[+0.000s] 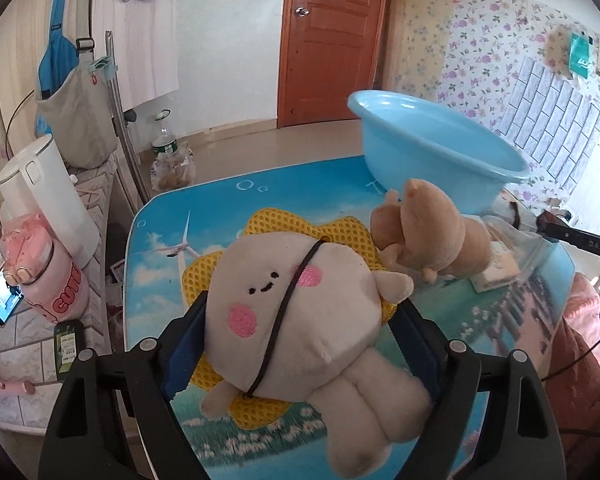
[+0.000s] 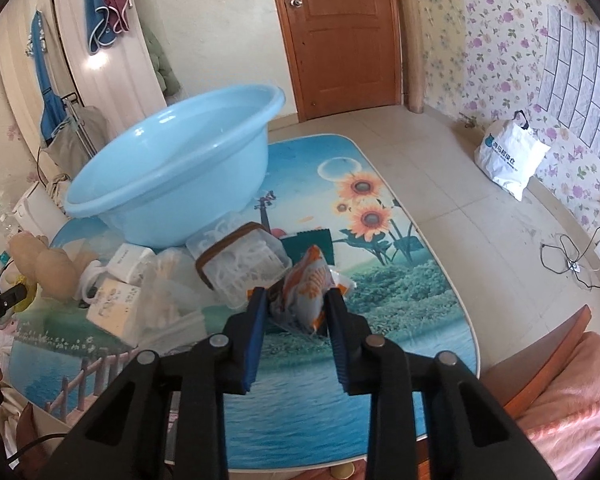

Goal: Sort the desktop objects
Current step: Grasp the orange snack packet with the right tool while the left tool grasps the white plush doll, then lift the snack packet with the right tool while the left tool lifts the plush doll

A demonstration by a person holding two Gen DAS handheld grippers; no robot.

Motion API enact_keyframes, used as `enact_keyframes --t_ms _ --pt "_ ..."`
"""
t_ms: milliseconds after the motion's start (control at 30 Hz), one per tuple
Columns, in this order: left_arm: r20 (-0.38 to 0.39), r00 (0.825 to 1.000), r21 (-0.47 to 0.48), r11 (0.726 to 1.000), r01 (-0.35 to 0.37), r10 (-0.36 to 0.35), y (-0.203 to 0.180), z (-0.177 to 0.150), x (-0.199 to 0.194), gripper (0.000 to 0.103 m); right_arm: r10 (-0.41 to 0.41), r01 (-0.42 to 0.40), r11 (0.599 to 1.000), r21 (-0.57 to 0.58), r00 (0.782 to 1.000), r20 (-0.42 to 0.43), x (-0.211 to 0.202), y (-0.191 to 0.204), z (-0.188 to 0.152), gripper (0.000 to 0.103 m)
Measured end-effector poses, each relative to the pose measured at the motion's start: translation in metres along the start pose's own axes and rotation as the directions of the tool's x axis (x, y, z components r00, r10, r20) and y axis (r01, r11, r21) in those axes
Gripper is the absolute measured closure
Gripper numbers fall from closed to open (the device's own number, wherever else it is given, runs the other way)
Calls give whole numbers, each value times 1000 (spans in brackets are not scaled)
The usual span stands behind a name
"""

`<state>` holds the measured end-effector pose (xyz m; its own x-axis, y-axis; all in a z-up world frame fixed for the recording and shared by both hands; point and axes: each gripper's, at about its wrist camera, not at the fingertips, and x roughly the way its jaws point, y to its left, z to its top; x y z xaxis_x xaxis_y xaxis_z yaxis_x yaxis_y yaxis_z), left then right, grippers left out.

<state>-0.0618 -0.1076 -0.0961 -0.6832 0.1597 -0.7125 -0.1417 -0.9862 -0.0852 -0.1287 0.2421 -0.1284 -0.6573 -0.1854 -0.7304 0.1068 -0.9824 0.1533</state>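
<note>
Here both grippers carry a load. The left gripper (image 1: 300,320) has its jaws set wide, one pad on each side of the cream plush toy (image 1: 296,308), which hangs between them with its legs toward the camera; a wide setting suits a soft, bulky body. A yellow mesh pad (image 1: 340,232) sits behind the toy, joined by a black cord (image 1: 288,300). The right gripper (image 2: 296,312) has its jaws drawn narrow on an orange snack packet (image 2: 308,284), pinched at its lower part so the thin bag cannot slip. The blue basin (image 2: 172,168) stands at the far side of the table (image 2: 400,320), tilted on the clutter beneath it, and is likely the destination for the sorted items. A tan plush toy (image 1: 428,236) lies just beside the basin rim. A clear box of white pieces (image 2: 244,268) and a white carton (image 2: 116,308) crowd the space in front of the basin. The right half of the table is open for movement; the table edge is near the right gripper.
</note>
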Motion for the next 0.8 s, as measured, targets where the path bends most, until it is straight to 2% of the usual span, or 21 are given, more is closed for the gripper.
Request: enact_keyframes --t_ms 133,400,567,800 --pt "-18 1000 32 999 -22 22 -6 -7 -3 17 3 -3 1000 -2 1000 -11 3 -2 -2 74" --pt "-72 996 11 998 -56 57 1 -18 14 15 0 0 1000 -3 999 -40 9 -1 -13 74" --pt "-73 994 20 997 -75 76 0 -15 22 11 -17 17 1000 -7 999 -42 10 2 -11 71" --pt "-88 989 23 993 -118 119 8 -14 37 11 -34 33 999 -15 998 -48 14 4 -10 69"
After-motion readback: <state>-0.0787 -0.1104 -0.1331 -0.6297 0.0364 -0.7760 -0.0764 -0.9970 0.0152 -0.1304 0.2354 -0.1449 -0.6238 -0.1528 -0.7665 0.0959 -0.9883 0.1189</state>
